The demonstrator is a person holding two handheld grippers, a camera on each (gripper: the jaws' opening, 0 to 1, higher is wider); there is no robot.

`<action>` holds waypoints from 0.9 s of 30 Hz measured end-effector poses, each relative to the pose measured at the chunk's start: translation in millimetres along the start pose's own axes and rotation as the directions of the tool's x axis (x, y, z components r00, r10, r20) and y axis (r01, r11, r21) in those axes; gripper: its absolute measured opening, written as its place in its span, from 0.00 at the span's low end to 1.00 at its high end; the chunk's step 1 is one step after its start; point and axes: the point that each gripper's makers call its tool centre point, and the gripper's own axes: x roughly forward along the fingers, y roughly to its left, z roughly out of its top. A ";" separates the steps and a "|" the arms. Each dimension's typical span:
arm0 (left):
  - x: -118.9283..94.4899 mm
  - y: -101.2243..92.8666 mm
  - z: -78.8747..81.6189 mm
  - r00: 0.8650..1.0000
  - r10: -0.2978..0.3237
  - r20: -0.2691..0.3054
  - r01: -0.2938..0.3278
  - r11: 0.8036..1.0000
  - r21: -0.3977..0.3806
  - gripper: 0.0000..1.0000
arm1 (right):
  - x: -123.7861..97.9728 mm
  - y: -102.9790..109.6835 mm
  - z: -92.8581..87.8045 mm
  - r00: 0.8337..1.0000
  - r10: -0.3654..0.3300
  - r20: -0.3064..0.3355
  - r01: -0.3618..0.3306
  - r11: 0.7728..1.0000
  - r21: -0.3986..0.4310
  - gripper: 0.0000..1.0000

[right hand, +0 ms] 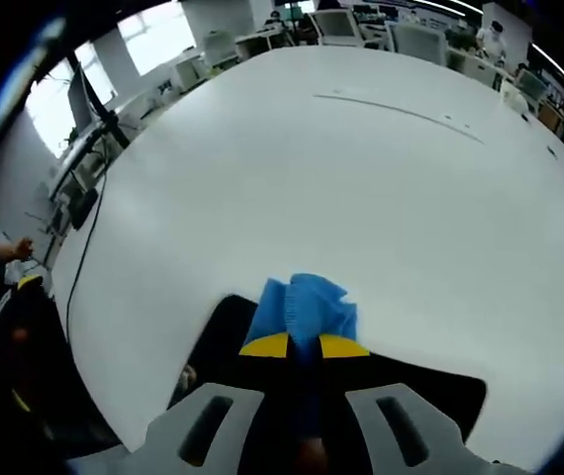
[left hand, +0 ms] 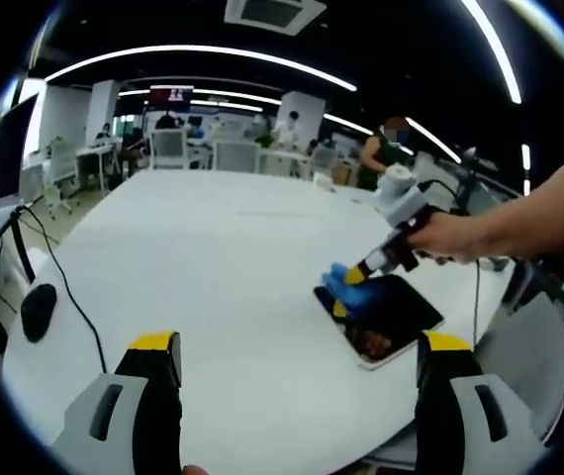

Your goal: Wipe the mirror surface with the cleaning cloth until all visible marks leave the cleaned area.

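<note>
A dark rectangular mirror (left hand: 386,322) lies flat on the white table (left hand: 213,257) near its right edge. My right gripper (left hand: 353,282) is shut on a blue cleaning cloth (left hand: 346,287) and presses it onto the mirror's far left corner. In the right gripper view the cloth (right hand: 304,307) bunches just past the closed yellow-tipped jaws of the right gripper (right hand: 304,346), with the dark mirror (right hand: 218,341) underneath. My left gripper (left hand: 297,346) hangs open over bare table, short of the mirror, nothing between its jaws.
A black mouse (left hand: 38,309) and a cable (left hand: 64,287) lie at the table's left edge. A hand (left hand: 460,236) holds the right gripper. Chairs, desks and people stand beyond the far side of the table.
</note>
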 end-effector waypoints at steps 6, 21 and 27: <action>1.8 -2.0 4.3 1.000 -0.004 0.007 0.004 1.000 0.003 1.00 | 0.8 -1.5 -0.5 1.000 -0.009 -0.002 0.009 1.000 0.015 0.03; 2.9 -9.7 5.6 1.000 -0.014 0.010 0.014 1.000 0.003 1.00 | -3.3 5.1 -18.1 1.000 -0.030 0.007 0.030 1.000 -0.006 0.03; 5.8 -13.5 7.8 1.000 -0.022 0.011 0.022 1.000 0.011 1.00 | -9.8 10.5 -26.8 1.000 -0.027 0.014 0.027 1.000 0.000 0.03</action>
